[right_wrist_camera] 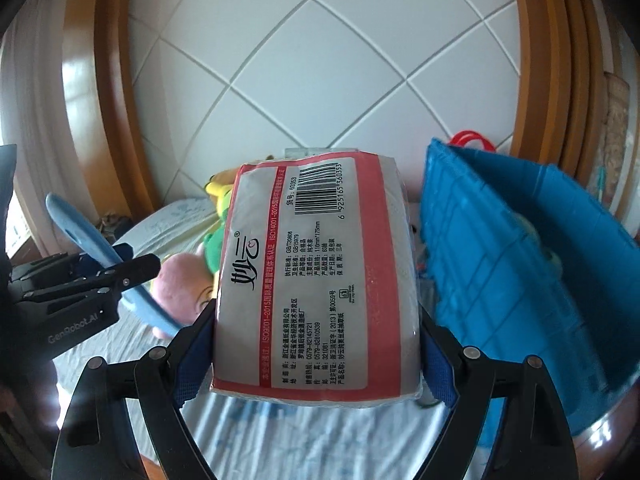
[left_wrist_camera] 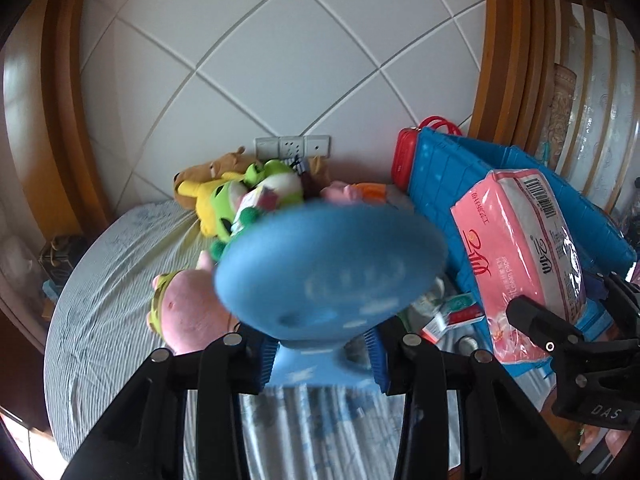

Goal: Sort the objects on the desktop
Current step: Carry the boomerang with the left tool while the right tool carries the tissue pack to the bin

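Observation:
My left gripper [left_wrist_camera: 322, 356] is shut on the handle of a blue round paddle-shaped thing [left_wrist_camera: 332, 268], held up over the bed; its face is blurred. The right wrist view shows the same blue thing [right_wrist_camera: 80, 224] edge-on in the left gripper [right_wrist_camera: 120, 268], at the left. My right gripper [right_wrist_camera: 316, 356] is shut on a pink-and-white pack of tissue paper [right_wrist_camera: 316, 280], its blue pads pressing both sides. In the left wrist view that tissue pack [left_wrist_camera: 524, 252] hangs at the right, in front of the blue crate.
A blue plastic crate [right_wrist_camera: 500, 260] stands tilted on the right with small items inside, a red container [left_wrist_camera: 404, 156] behind it. Plush toys lie against the tiled wall: a pink one [left_wrist_camera: 188, 312], a green frog [left_wrist_camera: 272, 180]. A striped sheet [left_wrist_camera: 120, 280] covers the bed.

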Available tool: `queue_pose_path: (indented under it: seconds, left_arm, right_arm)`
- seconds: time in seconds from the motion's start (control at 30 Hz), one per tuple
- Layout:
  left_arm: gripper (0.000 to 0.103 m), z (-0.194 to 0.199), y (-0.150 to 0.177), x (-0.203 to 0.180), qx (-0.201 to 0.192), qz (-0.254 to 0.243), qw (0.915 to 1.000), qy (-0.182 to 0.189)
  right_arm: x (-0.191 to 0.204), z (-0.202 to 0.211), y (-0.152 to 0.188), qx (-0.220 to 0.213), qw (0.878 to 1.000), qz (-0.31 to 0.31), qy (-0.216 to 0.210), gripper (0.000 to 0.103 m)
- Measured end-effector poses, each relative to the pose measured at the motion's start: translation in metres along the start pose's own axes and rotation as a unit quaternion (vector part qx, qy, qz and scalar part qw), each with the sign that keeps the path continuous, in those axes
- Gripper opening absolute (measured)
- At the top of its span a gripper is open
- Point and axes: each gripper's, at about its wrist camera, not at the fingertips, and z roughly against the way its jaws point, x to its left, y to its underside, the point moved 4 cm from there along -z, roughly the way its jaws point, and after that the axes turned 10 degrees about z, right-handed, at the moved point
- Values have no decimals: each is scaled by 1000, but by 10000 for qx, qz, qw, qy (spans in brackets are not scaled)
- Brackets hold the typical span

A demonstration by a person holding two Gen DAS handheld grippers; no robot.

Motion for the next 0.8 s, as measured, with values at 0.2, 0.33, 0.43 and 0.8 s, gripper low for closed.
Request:
queue_pose_path:
  seconds: [0.2, 0.33, 0.43, 0.8]
  left_arm:
    - [38, -3, -14, -30, -31, -177, 9997, 145]
    - [38, -6, -29, -50, -77, -302, 9988, 379]
    - [38, -5, -46, -69, -185, -498, 9973, 511]
    - [38, -6, -145, -193, -467, -718, 9918, 953]
  right_arm:
    - [-30, 14, -11, -175, 9997, -102, 162, 88]
    - [-44, 22, -18, -261, 9990, -208, 281, 88]
    - [-61, 33, -23, -381, 9976, -309, 480, 88]
    - [-165, 83, -58, -698, 9903, -572, 1058, 88]
